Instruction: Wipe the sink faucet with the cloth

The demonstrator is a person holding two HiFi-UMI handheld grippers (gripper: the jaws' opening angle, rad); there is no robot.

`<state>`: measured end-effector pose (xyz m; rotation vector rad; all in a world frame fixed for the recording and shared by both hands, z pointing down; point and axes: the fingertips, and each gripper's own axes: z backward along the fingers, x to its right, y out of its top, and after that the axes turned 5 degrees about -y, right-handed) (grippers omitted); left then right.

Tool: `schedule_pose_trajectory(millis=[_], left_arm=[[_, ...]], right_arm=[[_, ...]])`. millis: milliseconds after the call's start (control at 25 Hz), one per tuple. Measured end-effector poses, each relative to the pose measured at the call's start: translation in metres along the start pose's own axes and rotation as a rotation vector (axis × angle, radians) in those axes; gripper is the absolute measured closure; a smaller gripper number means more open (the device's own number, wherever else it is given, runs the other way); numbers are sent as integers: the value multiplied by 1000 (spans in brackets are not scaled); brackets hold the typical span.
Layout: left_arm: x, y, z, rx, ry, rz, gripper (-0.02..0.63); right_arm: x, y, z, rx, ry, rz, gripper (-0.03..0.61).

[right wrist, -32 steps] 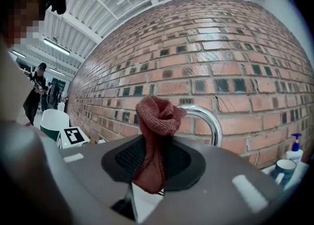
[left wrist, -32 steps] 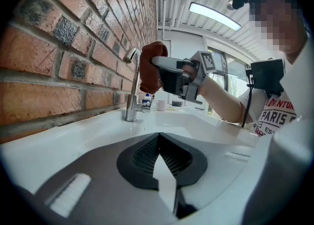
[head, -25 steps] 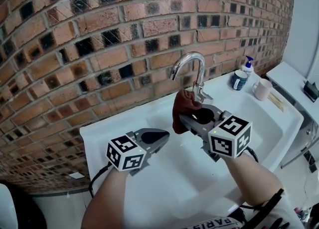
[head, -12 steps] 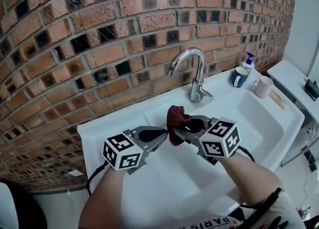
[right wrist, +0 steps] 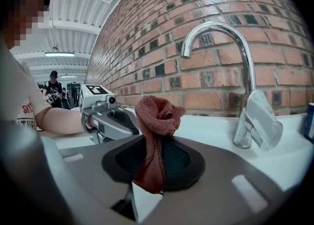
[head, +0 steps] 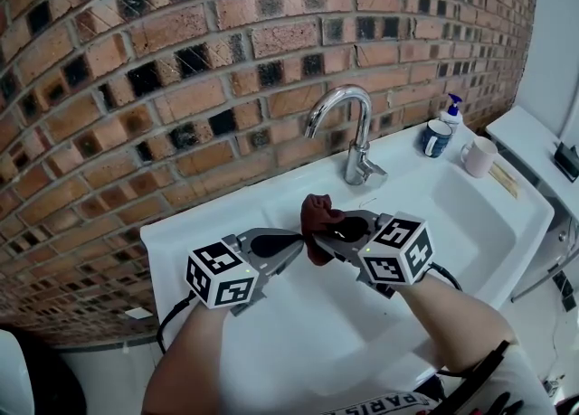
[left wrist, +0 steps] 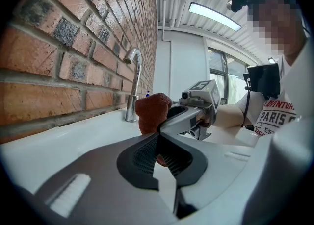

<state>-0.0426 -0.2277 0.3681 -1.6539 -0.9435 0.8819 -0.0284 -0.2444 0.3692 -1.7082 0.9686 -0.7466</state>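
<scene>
A chrome gooseneck faucet (head: pixel 355 137) stands at the back of the white sink (head: pixel 470 214), against the brick wall; it also shows in both gripper views, faucet (left wrist: pixel 132 87) and faucet (right wrist: pixel 243 82). My right gripper (head: pixel 317 223) is shut on a bunched reddish-brown cloth (head: pixel 317 214), held over the basin in front of the faucet and clear of it. The cloth (right wrist: pixel 154 136) hangs pinched between the right jaws. My left gripper (head: pixel 298 246) is shut and holds nothing; its tip sits just left of the cloth (left wrist: pixel 152 111).
On the sink's right ledge stand a blue mug (head: pixel 435 141), a soap pump bottle (head: pixel 450 113) and a pink mug (head: pixel 476 159). A white counter (head: pixel 534 146) lies further right. The brick wall (head: pixel 181 61) rises directly behind the faucet.
My right gripper has pulled the cloth back from the faucet base, down and to the left over the basin, close to the left gripper. The left gripper has barely moved.
</scene>
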Motion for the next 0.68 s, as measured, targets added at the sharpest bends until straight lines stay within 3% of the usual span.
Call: schedule_pose_trajectory(millis=[680], left_arm=[[0, 1, 0, 0, 1, 0, 607]], right_arm=[[-2, -2, -1, -9, 22, 1, 491]])
